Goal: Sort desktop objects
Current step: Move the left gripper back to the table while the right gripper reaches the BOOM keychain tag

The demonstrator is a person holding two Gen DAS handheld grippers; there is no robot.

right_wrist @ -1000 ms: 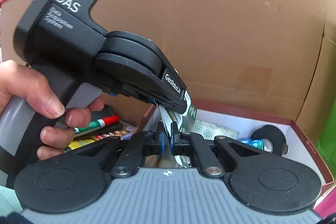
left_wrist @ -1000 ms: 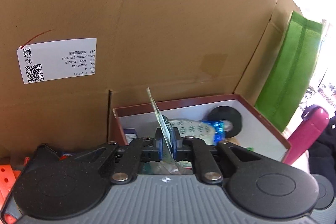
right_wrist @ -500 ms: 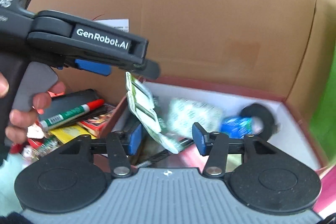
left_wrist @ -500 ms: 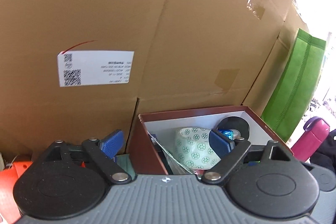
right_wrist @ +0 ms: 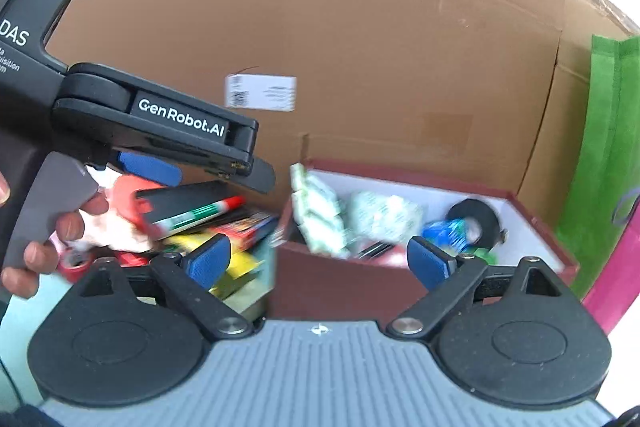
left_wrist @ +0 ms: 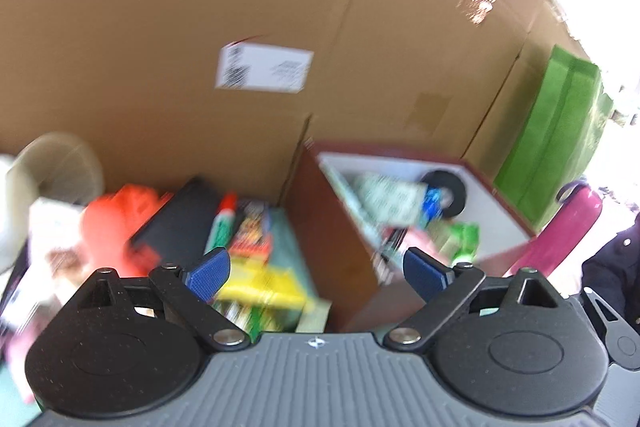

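Note:
A red-brown box (right_wrist: 344, 291) with a white inside holds a green-and-white sachet strip (right_wrist: 316, 215) leaning at its left wall, free of both grippers. A patterned pouch (right_wrist: 384, 215), a blue packet (right_wrist: 444, 231) and a black tape roll (right_wrist: 476, 215) also lie in the box. My right gripper (right_wrist: 319, 262) is near the box's front left corner, its jaws opening wide with nothing pressed between them. My left gripper (left_wrist: 318, 269) is opening too, astride the box's left wall (left_wrist: 332, 235), and holds nothing. Its fingers (right_wrist: 240, 147) hang over the pile on the left.
Left of the box lies a pile: a red-capped marker (left_wrist: 222, 227), a black case (right_wrist: 188, 195), yellow packets (left_wrist: 260, 283) and an orange object (left_wrist: 116, 219). A labelled cardboard carton (left_wrist: 264, 69) walls the back. A green bag (left_wrist: 556, 147) and a pink bottle (left_wrist: 568, 223) stand to the right.
Both grippers were shut on the sachet strip above the box. Both opened and the strip dropped inside against the left wall. The left gripper has swung left toward the pile.

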